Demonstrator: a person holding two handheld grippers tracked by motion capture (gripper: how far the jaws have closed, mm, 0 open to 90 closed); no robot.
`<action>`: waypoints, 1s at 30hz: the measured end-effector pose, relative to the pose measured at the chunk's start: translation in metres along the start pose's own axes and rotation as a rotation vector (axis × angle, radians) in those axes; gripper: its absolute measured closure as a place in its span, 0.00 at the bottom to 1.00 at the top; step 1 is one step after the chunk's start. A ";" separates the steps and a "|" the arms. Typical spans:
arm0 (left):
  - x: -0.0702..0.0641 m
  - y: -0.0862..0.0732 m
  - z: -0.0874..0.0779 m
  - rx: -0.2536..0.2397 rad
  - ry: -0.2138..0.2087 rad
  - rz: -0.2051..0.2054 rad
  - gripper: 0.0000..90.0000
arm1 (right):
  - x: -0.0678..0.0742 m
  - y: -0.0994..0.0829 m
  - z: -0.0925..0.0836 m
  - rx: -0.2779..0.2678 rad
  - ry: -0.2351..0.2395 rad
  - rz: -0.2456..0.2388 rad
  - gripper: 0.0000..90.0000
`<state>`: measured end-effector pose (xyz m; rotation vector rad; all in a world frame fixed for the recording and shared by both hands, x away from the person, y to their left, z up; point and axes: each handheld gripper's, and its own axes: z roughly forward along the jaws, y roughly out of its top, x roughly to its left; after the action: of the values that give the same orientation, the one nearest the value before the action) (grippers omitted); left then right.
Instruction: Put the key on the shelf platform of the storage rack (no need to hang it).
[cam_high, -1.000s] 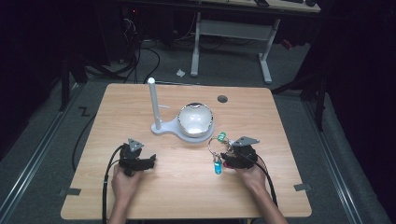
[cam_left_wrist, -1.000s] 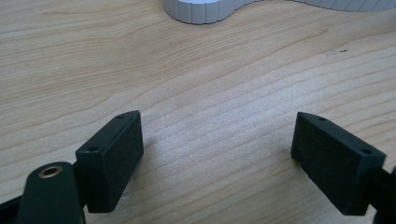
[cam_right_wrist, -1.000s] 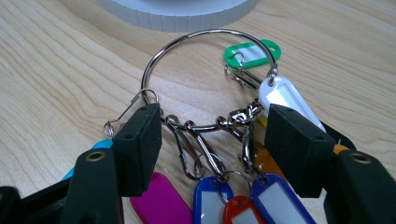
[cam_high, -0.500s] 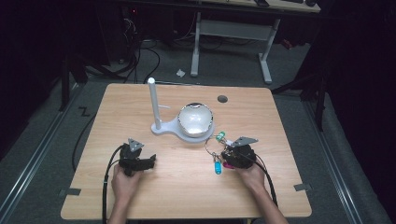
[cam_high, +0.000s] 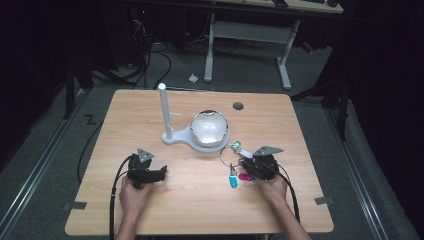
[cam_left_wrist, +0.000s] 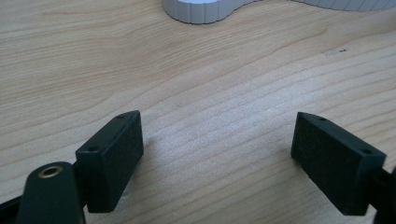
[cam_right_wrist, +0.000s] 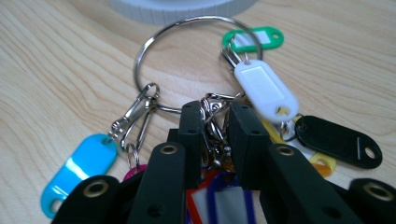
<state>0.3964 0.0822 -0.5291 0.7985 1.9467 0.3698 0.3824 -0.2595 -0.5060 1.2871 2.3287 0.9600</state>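
Note:
A big metal key ring (cam_high: 221, 156) (cam_right_wrist: 140, 56) lies on the wooden table (cam_high: 300, 130) in front of the white stand. It carries several plastic tags: cyan (cam_high: 233, 181) (cam_right_wrist: 79, 163), green (cam_right_wrist: 254, 38), white (cam_right_wrist: 266, 88) and black (cam_right_wrist: 338, 140). My right gripper (cam_high: 245, 167) (cam_right_wrist: 215, 109) has just been closing, and its pads now pinch the bunch of metal clips on the ring. At the left, my left gripper (cam_high: 162, 172) (cam_left_wrist: 217, 135) rests low over bare wood, jaws wide apart with nothing between them.
A white stand with an upright post (cam_high: 164, 110) and a round silvery dish (cam_high: 210, 127) sits mid-table, just beyond the keys. A dark round hole (cam_high: 238, 105) lies near the far edge. Cables trail from both grippers toward the near edge.
The right gripper's jaws have come together around the ring's clips, and the tags have shifted slightly. The left hand has stayed put.

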 end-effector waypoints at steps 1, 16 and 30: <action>0.000 0.000 0.000 0.000 0.000 0.000 0.19 | -0.001 0.000 -0.002 -0.013 -0.006 0.000 0.86; 0.000 0.000 0.000 -0.001 0.001 -0.001 0.19 | -0.003 0.009 -0.024 -0.090 0.007 0.006 0.93; 0.000 0.000 0.000 -0.001 0.000 0.000 0.19 | -0.004 0.027 -0.056 -0.174 0.015 -0.013 0.94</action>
<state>0.3964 0.0822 -0.5291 0.7979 1.9470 0.3706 0.3709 -0.2759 -0.4469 1.1977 2.2064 1.1431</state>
